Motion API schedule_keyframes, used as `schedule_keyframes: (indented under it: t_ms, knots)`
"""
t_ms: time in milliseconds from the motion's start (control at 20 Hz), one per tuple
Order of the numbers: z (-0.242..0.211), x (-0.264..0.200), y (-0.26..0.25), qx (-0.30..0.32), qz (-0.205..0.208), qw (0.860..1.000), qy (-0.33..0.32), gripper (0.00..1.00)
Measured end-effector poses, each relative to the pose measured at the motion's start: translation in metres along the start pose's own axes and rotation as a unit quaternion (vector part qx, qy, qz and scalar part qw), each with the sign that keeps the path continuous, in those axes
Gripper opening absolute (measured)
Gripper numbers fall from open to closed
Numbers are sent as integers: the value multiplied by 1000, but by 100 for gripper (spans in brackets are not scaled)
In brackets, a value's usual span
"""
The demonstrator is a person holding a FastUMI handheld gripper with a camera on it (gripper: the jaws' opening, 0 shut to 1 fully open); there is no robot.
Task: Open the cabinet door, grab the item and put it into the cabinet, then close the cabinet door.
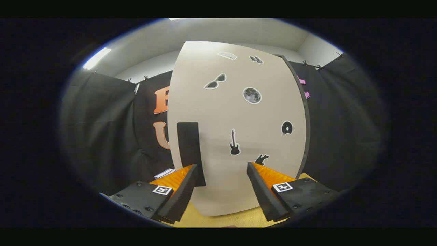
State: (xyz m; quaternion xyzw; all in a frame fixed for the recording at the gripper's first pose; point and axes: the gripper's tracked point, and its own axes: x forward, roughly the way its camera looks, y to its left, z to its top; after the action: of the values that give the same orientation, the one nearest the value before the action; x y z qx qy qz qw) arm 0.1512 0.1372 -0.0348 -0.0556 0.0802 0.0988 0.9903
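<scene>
The pale cabinet door [239, 130] fills the middle of the frame, stickers scattered over it, and looks closed, so I judge the opening step not yet done. Its dark handle pad [189, 150] sits lower left of centre, just ahead of the left finger. The gripper [222, 174] hangs spread, pinching nothing. The item to stow I cannot see.

closed cabinet door [239, 130] blocks ahead, tool [222, 167] spread wide, handle [189, 150] beside
</scene>
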Motion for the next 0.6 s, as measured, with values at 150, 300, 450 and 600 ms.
schedule_keyframes:
  t_ms: [150,300,450,600]
  knots:
    - [1,5,5,0,-4,1000,7,92]
    - [1,10,9,-6,-11,1000,10,92]
    - [0,17,11,-14,-17,1000,12,92]
    - [-1,20,14,-13,-23,1000,13,92]
